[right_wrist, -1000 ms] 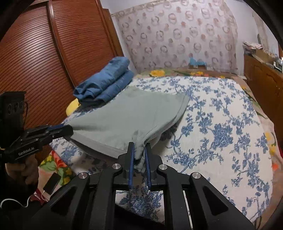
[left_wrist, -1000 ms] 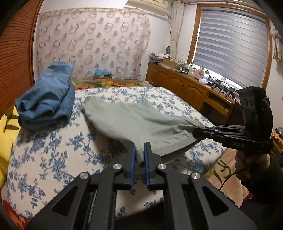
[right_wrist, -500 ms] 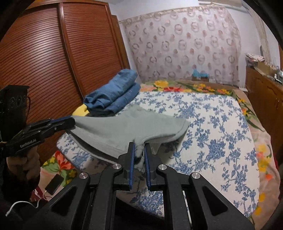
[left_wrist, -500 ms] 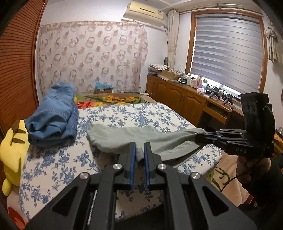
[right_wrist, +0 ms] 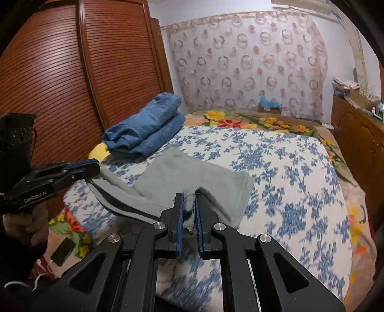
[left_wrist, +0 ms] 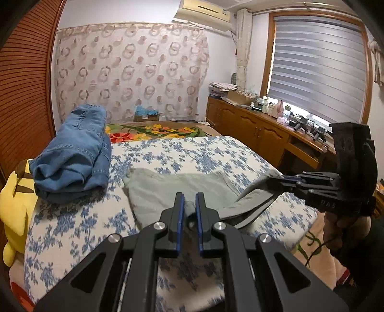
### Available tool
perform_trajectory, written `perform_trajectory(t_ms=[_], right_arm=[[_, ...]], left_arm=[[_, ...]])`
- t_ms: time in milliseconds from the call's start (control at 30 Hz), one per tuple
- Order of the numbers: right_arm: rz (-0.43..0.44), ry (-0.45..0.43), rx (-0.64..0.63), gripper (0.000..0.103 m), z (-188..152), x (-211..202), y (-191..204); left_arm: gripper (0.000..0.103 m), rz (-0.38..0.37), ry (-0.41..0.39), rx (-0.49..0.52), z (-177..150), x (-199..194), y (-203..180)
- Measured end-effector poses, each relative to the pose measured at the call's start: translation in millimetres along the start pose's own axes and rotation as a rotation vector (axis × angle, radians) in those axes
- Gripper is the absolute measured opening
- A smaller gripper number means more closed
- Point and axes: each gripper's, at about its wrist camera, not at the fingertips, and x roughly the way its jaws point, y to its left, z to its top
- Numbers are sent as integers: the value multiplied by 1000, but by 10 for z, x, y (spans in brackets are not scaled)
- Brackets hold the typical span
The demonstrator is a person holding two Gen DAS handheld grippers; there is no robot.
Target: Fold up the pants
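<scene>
The left hand-held gripper carries white lettering "GenRobot.AI" on its black side; nothing else reads clearly.

I count two grippers, the left gripper and the right gripper; one pair of grey-green pants; one folded stack of blue jeans; one yellow plush toy; one phone on the floor; one air conditioner; one window blind; one bed
</scene>
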Motion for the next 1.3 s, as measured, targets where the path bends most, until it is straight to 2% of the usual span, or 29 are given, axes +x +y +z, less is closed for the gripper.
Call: perform_trajectory(t_ms=[333, 733, 933, 1000, 1033, 1067, 1100, 1167, 1300], right_arm=[[-91, -33, -10, 7, 448, 423, -212], [-166, 28, -7, 6, 586, 958, -447], [-186, 63, -8, 6, 628, 1227, -535], [-189, 89, -18, 6, 623, 1312, -548], [-203, 94, -21, 7, 614, 1333, -562], [-206, 101, -17, 10, 610, 1341, -579], [-202, 106, -11, 15, 602, 1338, -600], [-193, 108, 8, 39, 590, 1302, -661], [-202, 92, 30, 42, 542, 1156, -801]], left_arm=[[6, 45, -24, 31, 429, 370, 154], [6, 102, 13, 19, 596, 841, 432], [7, 102, 26, 13, 537, 862, 472], [18, 94, 49, 12, 493, 891, 495], [28, 81, 68, 14, 460, 923, 504], [34, 72, 81, 15, 428, 950, 515], [36, 65, 103, 14, 383, 1001, 536], [36, 65, 140, 9, 321, 1085, 576], [36, 71, 209, -13, 173, 1269, 630]])
